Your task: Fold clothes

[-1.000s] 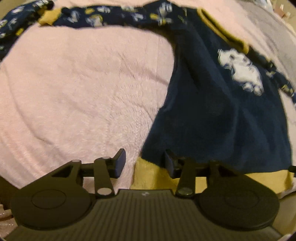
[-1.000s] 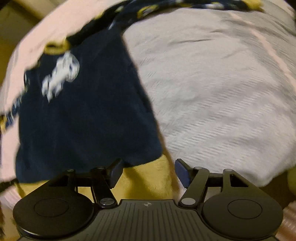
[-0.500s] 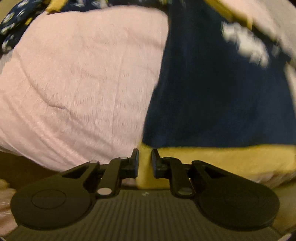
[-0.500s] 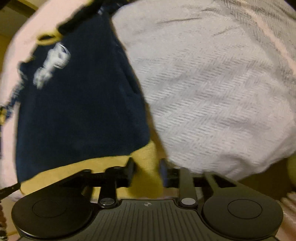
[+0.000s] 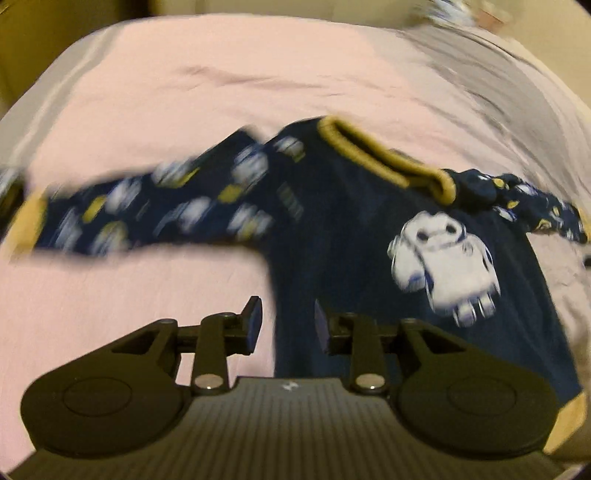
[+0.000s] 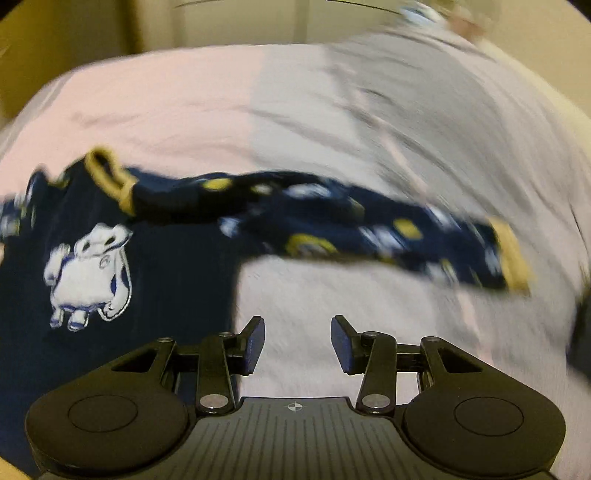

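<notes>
A navy child's top [image 5: 343, 240] with a yellow collar [image 5: 373, 158], a yellow hem [image 5: 569, 421] and a white robot print [image 5: 443, 262] lies spread flat on the bed. Its patterned left sleeve [image 5: 155, 210] stretches out to the left, and in the right wrist view the right sleeve [image 6: 362, 229] reaches right to a yellow cuff [image 6: 511, 254]. My left gripper [image 5: 284, 328] is open above the top's left side edge, holding nothing. My right gripper [image 6: 297, 341] is open over bare bedding just right of the top [image 6: 166, 266].
The bed has a pink blanket [image 5: 177, 88] on the left and a grey cover [image 6: 424, 122] on the right. Yellowish walls [image 6: 74, 37] stand behind the bed. Small blurred items [image 5: 461, 11] lie at the far right corner.
Both grippers were shut on the yellow hem half a second ago. Both have now let go, opened and pulled up and back, so the whole top with both sleeves is in view.
</notes>
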The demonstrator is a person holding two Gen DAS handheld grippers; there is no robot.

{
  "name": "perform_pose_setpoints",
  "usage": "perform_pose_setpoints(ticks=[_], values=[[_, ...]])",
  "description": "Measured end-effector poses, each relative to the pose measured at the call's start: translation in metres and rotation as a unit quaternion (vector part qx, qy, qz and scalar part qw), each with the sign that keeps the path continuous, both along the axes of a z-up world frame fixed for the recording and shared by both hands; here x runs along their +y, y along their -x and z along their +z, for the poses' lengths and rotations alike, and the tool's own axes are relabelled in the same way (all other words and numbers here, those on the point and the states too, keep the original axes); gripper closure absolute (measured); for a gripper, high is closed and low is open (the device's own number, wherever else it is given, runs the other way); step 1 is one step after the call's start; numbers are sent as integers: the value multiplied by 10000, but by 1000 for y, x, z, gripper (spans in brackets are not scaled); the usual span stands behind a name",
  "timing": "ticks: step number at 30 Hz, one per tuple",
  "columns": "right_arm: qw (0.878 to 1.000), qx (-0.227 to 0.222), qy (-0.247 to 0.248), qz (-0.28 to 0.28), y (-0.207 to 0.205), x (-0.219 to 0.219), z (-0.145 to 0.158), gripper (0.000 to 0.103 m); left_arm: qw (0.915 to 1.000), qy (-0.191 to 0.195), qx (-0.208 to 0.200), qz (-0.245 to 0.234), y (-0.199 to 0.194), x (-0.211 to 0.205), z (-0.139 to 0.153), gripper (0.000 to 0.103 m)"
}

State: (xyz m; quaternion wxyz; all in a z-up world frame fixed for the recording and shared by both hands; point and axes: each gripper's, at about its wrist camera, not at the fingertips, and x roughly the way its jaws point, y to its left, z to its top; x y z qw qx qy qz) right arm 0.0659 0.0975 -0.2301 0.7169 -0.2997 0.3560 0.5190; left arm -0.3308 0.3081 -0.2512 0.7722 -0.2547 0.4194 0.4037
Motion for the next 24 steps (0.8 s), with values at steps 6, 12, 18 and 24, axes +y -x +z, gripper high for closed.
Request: perform_pose_setpoints(ticks=[6, 12, 18, 24], values=[[9866, -732, -12, 1455, 33, 83, -37, 54, 9925, -569, 308, -1041, -71, 68, -26, 75], [9236, -2009, 92, 3263, 63, 146, -96, 41, 9763, -989, 623, -1820, -108, 108, -56, 74], [9500, -1405, -244, 2778, 17, 219, -112, 80, 9622, -1297, 961, -2193, -121, 141, -76, 73], [9912, 354, -318, 1239, -62, 252, -98, 54, 9785, -1088, 769, -1572, -118, 183, -90, 66]])
